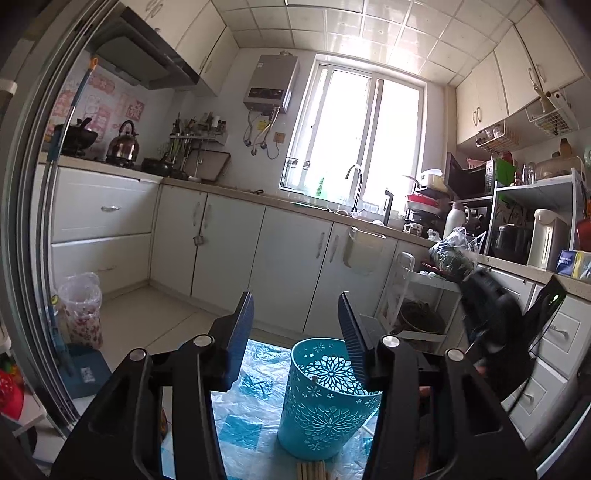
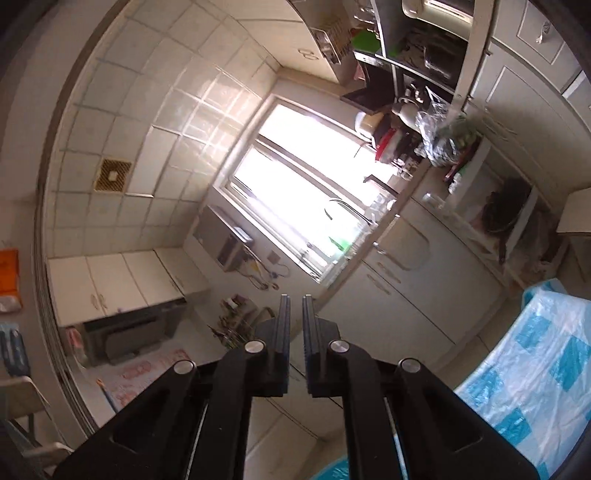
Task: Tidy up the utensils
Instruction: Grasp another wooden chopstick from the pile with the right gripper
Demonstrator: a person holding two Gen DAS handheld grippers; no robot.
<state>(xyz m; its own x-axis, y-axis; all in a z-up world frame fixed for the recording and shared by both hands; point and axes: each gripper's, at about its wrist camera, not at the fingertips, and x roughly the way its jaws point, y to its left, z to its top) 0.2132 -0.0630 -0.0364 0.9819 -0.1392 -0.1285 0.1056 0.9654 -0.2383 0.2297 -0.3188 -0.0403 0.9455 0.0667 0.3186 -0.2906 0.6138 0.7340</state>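
A small kitchen with a tiled white ceiling (image 1: 369, 33) and pale floor tiles (image 1: 147, 314). At twelve o'clock a wide window (image 1: 354, 136) pours in hard daylight (its panes are blown out to white). Just left of it hangs a grey water heater (image 1: 271, 83). White cabinets (image 1: 229, 243) run under a beige counter (image 1: 236, 190) from nine o'clock round to three. A kettle (image 1: 123, 142) stands on the stove at ten o'clock, beneath a dark hood (image 1: 144, 62). A tap (image 1: 356, 184) curves up below the window.
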